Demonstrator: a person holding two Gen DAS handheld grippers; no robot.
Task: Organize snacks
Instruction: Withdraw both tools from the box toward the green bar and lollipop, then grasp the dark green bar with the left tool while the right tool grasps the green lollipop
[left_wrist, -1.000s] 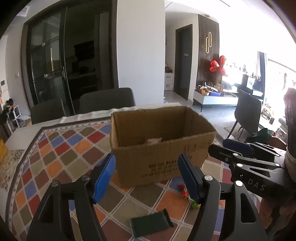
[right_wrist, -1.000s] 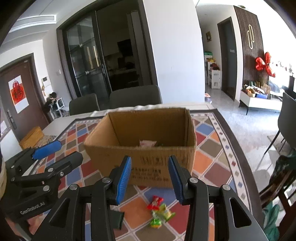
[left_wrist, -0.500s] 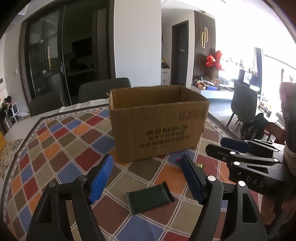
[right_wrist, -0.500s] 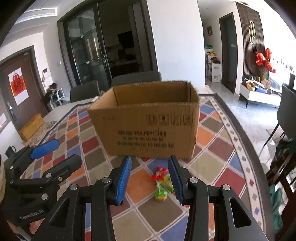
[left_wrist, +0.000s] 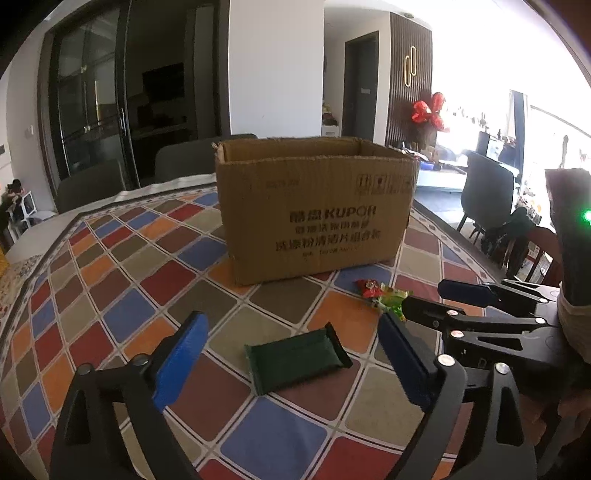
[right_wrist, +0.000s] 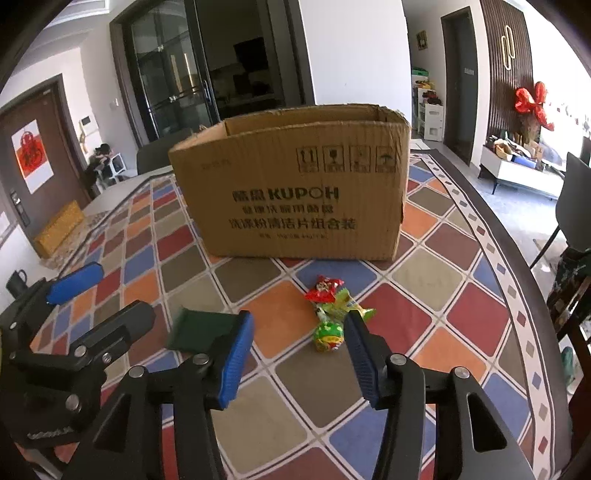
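Left gripper (left_wrist: 291, 350) spread wide, empty, low over the tablecloth (left_wrist: 122, 280). Dark green packet (left_wrist: 297, 358) lies flat between its fingers, long axis left-right, slightly skewed. Red and green candies (right_wrist: 330, 314) clustered just right of it, before the cardboard box (right_wrist: 295, 184). Right gripper (right_wrist: 299, 349) parted, empty, fingers flanking the candies.

Blown-out right-side daylight, fisheye-warped edges
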